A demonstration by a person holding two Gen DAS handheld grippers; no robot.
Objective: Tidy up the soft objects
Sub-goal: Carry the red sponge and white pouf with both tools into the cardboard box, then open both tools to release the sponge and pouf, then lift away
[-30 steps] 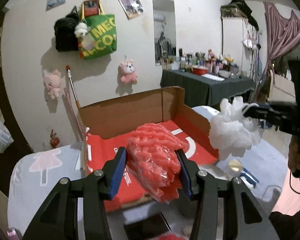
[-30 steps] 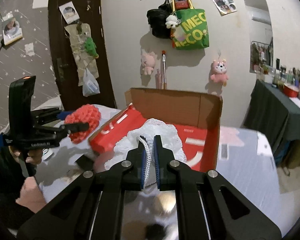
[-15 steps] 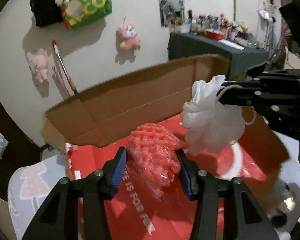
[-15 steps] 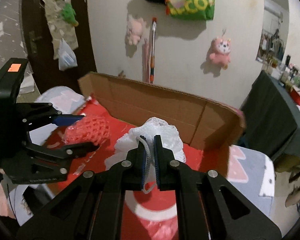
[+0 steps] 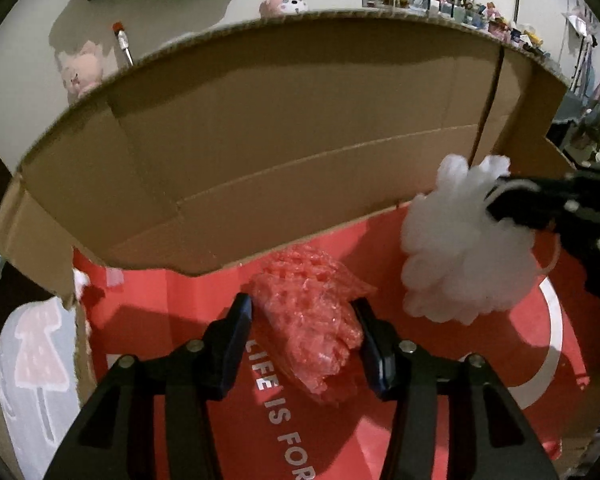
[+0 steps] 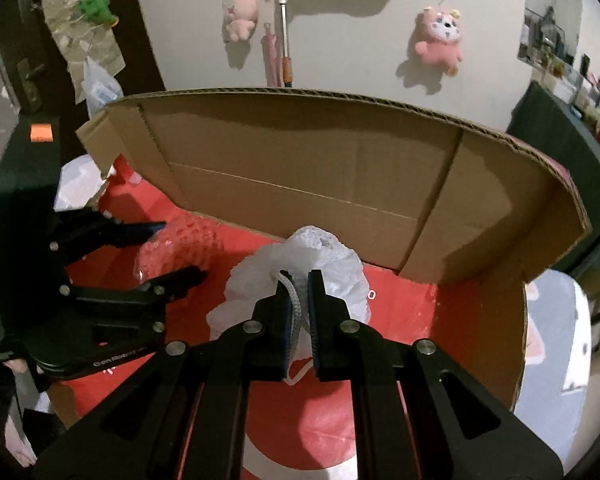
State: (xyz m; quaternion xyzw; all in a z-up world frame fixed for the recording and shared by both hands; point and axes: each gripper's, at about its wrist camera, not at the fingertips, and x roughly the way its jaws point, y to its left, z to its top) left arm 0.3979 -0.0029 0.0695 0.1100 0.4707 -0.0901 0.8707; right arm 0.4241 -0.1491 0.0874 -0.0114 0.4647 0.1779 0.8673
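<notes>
A: Mesh, mostly. The left tongs (image 5: 303, 314) clamp a red foam net sleeve (image 5: 312, 316), a bumpy lattice wrapped in crinkly clear plastic, squeezed between the blue pads (image 5: 236, 332).

B: And the right tongs (image 6: 299, 304)?

A: Nearly shut, pinching the white cord and gathered middle of a white bath pouf (image 6: 332, 268), a frilly ball of netting. In the left view it hangs just right of the sleeve, at (image 5: 460, 256).

B: Where are both?

A: Inside an open cardboard box (image 5: 284, 128), over its floor. Corrugated brown flaps stand ahead of both tongs; the floor is a glossy red liner (image 5: 180, 304) with a white ring.

B: Any writing?

A: White letters below the left tongs read "LIFE IS FOR", cut off at the frame edge. Pink plush toys (image 6: 439, 40) hang on the wall beyond.
</notes>
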